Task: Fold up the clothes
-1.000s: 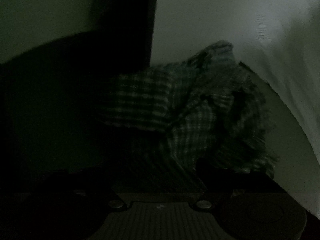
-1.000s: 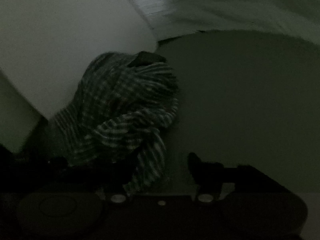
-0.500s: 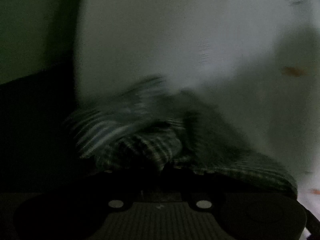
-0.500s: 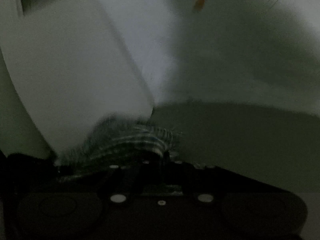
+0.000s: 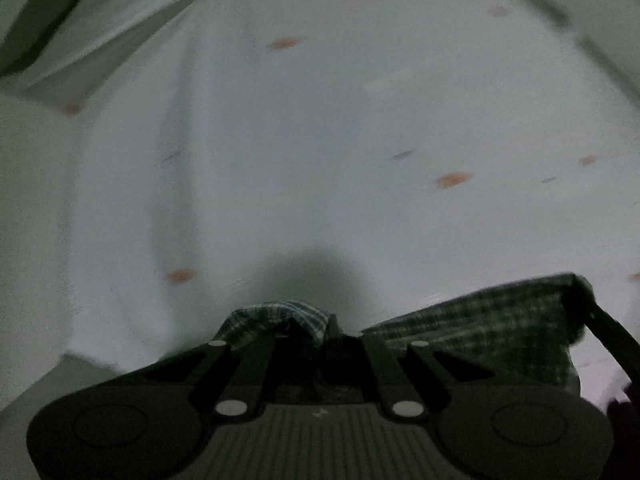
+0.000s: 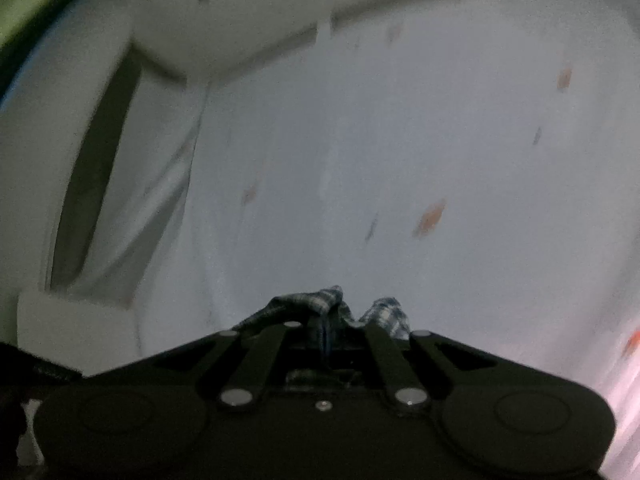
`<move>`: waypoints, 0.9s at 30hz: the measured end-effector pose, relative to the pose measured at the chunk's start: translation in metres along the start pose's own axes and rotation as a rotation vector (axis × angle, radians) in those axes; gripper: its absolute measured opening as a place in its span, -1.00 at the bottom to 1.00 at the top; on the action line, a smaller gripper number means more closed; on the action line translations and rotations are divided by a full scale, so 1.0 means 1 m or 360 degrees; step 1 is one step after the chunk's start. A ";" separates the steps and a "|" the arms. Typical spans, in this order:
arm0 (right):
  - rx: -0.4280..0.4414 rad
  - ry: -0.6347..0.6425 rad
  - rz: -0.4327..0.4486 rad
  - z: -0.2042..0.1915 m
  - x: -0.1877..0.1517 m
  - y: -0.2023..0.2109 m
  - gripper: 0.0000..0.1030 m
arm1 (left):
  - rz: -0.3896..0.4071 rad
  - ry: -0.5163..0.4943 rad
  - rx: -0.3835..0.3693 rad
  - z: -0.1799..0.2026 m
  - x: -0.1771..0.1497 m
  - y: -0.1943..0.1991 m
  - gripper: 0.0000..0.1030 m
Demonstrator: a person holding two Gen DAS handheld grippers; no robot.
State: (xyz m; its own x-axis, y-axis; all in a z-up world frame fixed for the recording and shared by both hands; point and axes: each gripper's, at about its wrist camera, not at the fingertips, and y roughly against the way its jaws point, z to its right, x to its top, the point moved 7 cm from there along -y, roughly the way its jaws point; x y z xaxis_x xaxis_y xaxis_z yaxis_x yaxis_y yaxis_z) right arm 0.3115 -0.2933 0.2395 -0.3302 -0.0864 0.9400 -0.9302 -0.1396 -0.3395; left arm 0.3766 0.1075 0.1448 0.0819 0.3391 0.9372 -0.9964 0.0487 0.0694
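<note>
holding the plaid garment [image 5: 480, 328] in both: your left gripper [image 5: 308, 332] and right gripper [image 6: 332, 320] are each clamped on bunched cloth, pale curtain [image 5: 320, 140] behind.

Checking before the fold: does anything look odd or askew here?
Nothing is damaged. The plaid cloth is bunched, not flat, in the left claw and the right claw. Both views are dim and blurred.

No text, label, brand or number can be read anywhere.
</note>
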 end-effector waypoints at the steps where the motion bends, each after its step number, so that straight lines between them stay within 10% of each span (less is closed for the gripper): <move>1: -0.0010 0.0014 0.0066 0.016 0.023 0.014 -0.97 | 0.0025 -0.0003 -0.0064 0.020 0.003 0.008 -0.90; 6: -0.0059 0.0092 0.0258 0.068 0.097 0.074 -0.97 | 0.0086 0.0017 -0.0343 0.107 0.011 0.048 -0.89; 13: -0.0173 0.0191 0.0251 0.059 0.097 0.107 -0.96 | -0.0119 0.0079 -0.0497 0.144 -0.021 0.041 -0.89; 23: -0.0126 0.0130 -0.0234 0.046 -0.030 0.026 -0.94 | -0.0538 0.0201 -0.0170 0.082 -0.103 -0.030 -0.89; 26: -0.0123 0.0024 -0.0479 0.045 -0.096 -0.022 -0.68 | -0.0629 0.0222 0.0033 0.028 -0.129 -0.069 -0.81; 27: -0.0137 -0.0002 -0.0578 0.044 -0.122 -0.040 -0.32 | -0.0663 0.0226 0.0116 0.007 -0.140 -0.084 -0.81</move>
State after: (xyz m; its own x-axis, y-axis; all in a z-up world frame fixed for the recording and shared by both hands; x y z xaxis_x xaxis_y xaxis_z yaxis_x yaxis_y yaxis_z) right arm 0.3956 -0.3211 0.1370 0.0238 -0.0476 0.9986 -0.9968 -0.0779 0.0201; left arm 0.4485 0.0488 0.0099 0.4739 0.4305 0.7682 -0.8763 0.1442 0.4598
